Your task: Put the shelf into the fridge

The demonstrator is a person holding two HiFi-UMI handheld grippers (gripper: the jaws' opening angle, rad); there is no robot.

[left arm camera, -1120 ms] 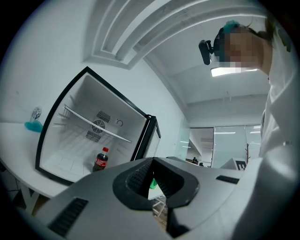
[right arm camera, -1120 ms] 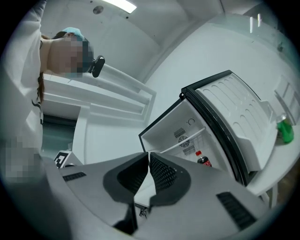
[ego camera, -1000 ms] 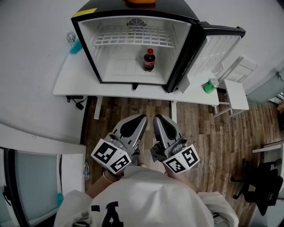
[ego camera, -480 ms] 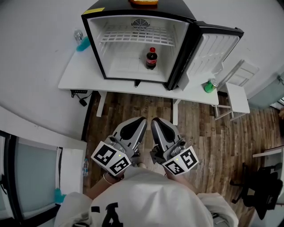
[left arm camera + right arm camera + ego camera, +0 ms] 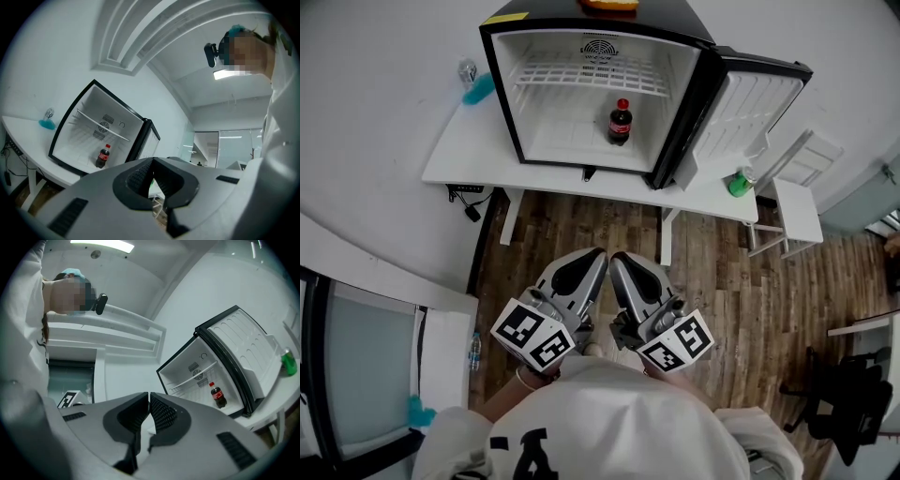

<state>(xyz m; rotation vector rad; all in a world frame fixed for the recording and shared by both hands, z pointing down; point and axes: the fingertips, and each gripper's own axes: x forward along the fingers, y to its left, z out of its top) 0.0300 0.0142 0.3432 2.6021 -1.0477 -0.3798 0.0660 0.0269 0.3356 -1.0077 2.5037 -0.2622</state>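
White bench [image 5: 469, 159] along the wall with a mini fridge [image 5: 500, 94] on it, door [image 5: 745, 112] swung open to the right. The wire shelf [image 5: 586, 77] sits in the upper slot, with a cola bottle [image 5: 620, 122] upright below it. The left gripper [image 5: 594, 257] and right gripper [image 5: 620, 261] hang side by side over the wood floor [image 5: 581, 220], well back from the bench. Both have their jaws together with nothing in them.

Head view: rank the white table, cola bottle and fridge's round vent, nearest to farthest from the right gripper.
1. White table, its front edge ahead.
2. Cola bottle, on the fridge floor.
3. Round vent, on the back wall.
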